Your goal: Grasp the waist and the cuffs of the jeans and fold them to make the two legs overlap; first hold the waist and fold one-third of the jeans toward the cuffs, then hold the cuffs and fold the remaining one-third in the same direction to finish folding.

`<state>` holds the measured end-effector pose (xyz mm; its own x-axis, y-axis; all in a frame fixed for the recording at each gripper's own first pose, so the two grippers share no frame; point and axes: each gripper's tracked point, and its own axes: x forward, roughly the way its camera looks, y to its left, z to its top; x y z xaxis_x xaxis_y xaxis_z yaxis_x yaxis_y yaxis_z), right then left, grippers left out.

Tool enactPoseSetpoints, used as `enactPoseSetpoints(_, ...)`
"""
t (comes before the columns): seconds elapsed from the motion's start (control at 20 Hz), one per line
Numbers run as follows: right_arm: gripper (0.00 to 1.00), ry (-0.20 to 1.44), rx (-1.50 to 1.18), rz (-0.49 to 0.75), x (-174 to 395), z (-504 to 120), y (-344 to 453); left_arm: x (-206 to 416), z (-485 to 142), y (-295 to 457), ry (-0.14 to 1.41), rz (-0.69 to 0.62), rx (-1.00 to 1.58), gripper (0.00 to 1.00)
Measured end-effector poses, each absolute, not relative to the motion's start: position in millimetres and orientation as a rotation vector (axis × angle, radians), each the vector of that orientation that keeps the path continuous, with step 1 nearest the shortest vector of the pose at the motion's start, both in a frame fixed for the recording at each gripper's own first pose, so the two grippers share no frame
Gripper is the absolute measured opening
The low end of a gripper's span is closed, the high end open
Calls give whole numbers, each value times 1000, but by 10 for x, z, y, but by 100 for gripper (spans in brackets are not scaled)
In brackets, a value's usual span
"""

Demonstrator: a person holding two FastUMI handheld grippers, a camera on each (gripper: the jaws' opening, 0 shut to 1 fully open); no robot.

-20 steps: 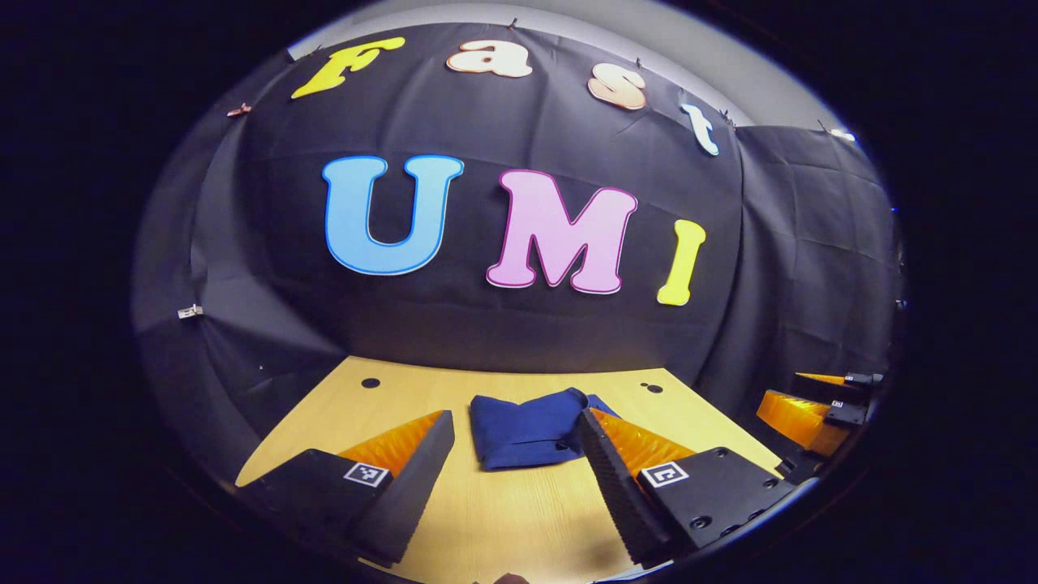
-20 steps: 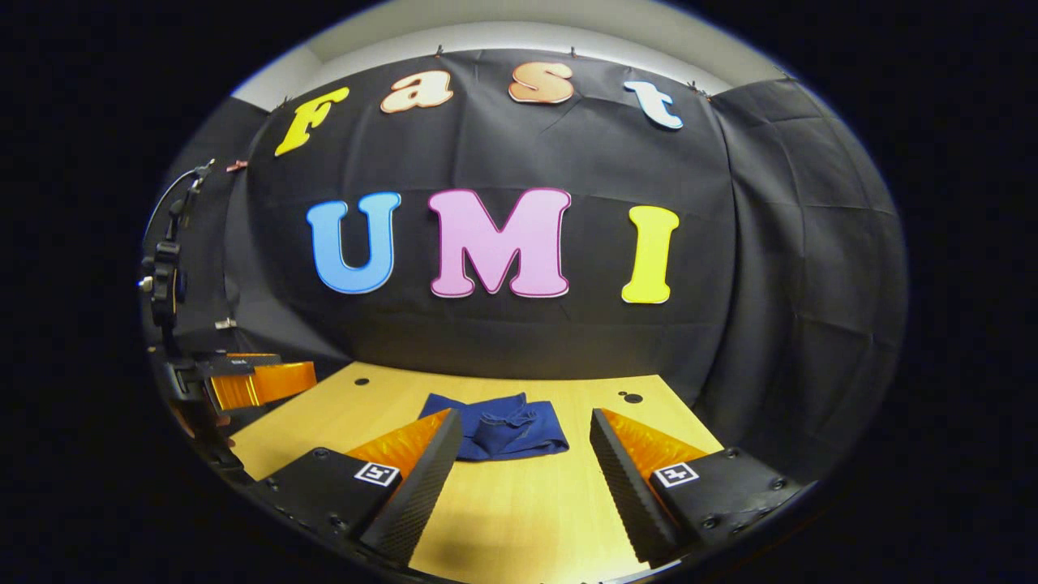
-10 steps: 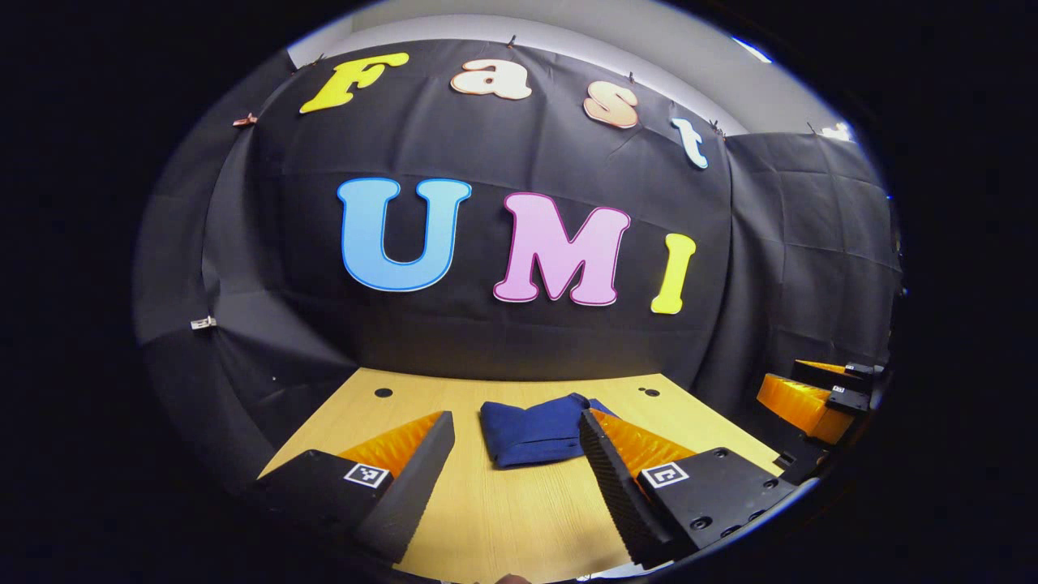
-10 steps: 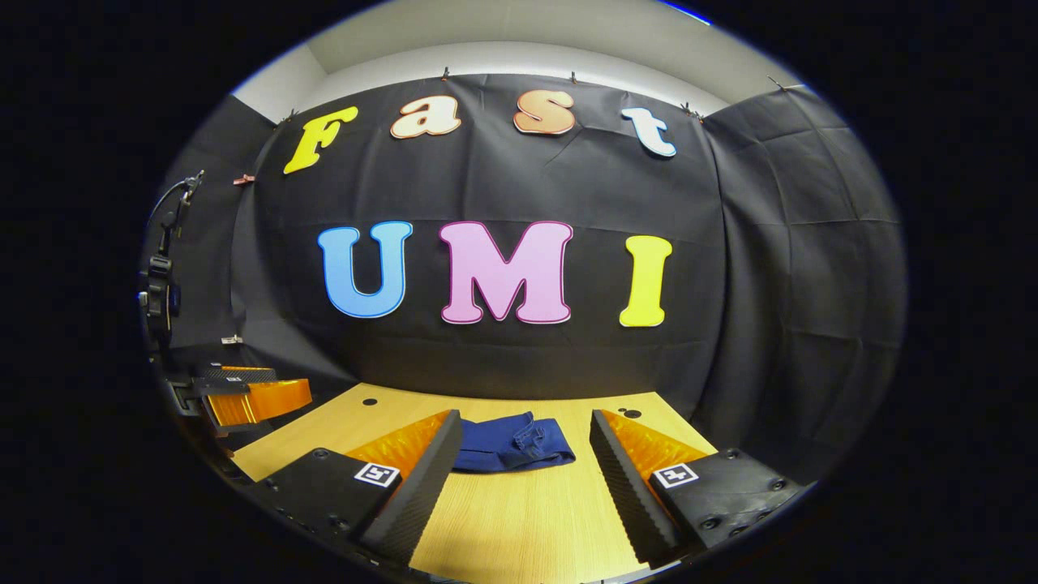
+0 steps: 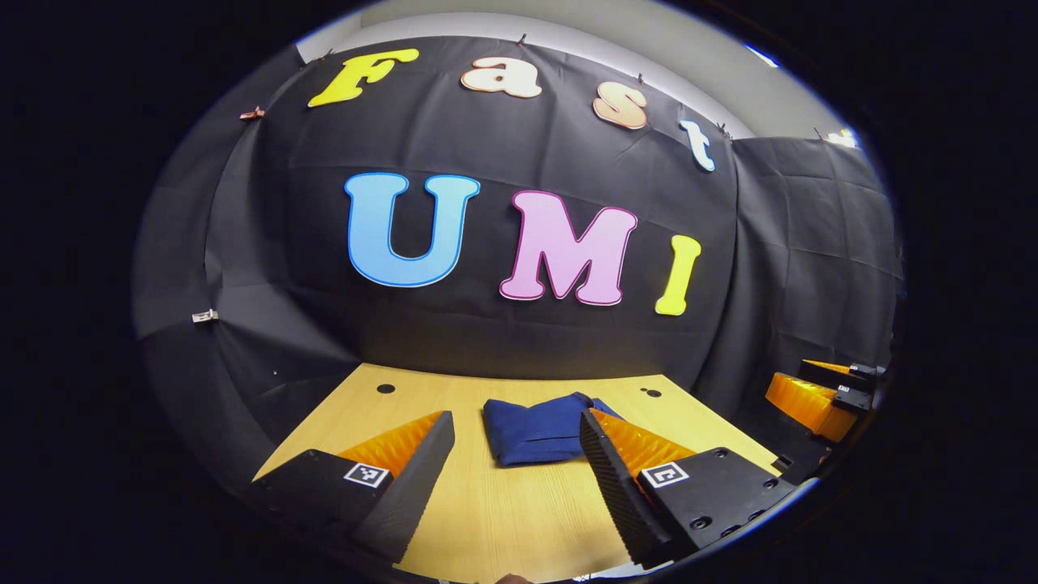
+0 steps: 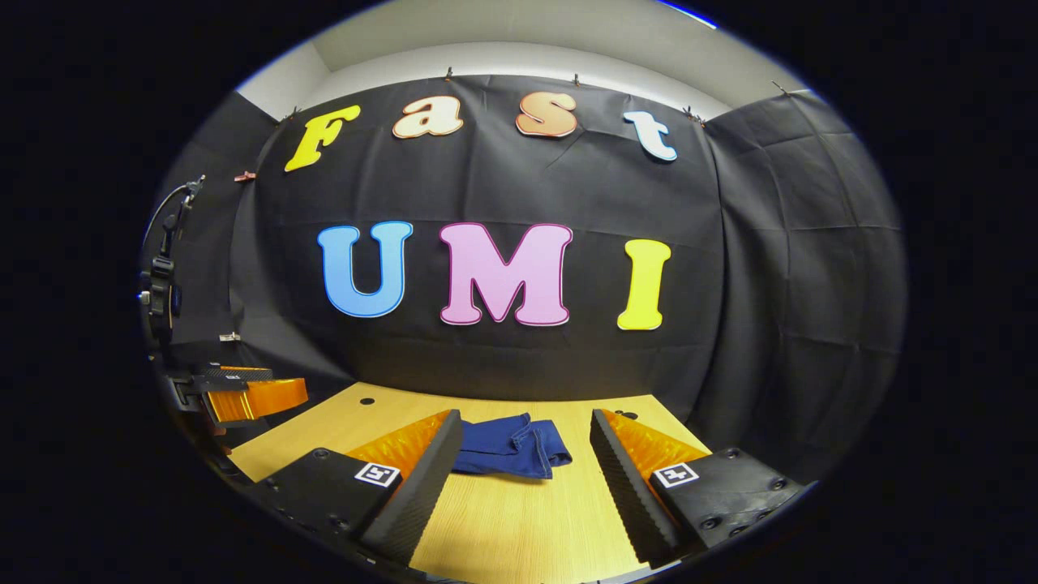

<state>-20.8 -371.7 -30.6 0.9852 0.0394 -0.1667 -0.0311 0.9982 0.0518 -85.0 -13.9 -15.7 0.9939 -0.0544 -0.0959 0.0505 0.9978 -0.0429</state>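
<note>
The dark blue jeans [image 5: 537,427] lie folded into a compact bundle on the wooden table [image 5: 519,511], toward its far side. In the right gripper view the jeans [image 6: 511,447] show a rumpled top layer. My left gripper [image 5: 517,470] is open above the near part of the table, nothing between its fingers, the bundle ahead of its tips. My right gripper [image 6: 523,474] is also open and holds nothing, short of the bundle. The left gripper [image 6: 247,397] appears at the left edge of the right gripper view, and the right gripper [image 5: 815,397] at the right edge of the left gripper view.
Black cloth walls close the booth behind and on both sides of the table. Small dark holes [image 5: 386,388] mark the tabletop near its far corners. A camera on a stand [image 6: 160,284] rises at the left in the right gripper view.
Both grippers have drawn back and tilted up a little from the folded jeans, which now sit lower and smaller in each view. Both stayed open.
</note>
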Motion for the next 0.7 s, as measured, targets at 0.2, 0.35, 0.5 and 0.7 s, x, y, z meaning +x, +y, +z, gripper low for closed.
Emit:
enactPoseSetpoints(0.2,97,177,53,29,-258,-331,-3733,-886,-156,-154,96,-58,-32,97)
enactPoseSetpoints(0.35,97,181,58,25,-273,-342,-3735,-907,-154,-146,93,-56,-22,97)
enactPoseSetpoints(0.5,97,179,59,22,-311,-341,-3736,-939,-162,-126,95,-56,-20,97)
enactPoseSetpoints(0.7,97,174,56,23,-344,-336,-3717,-971,-171,-104,92,-52,-16,97)
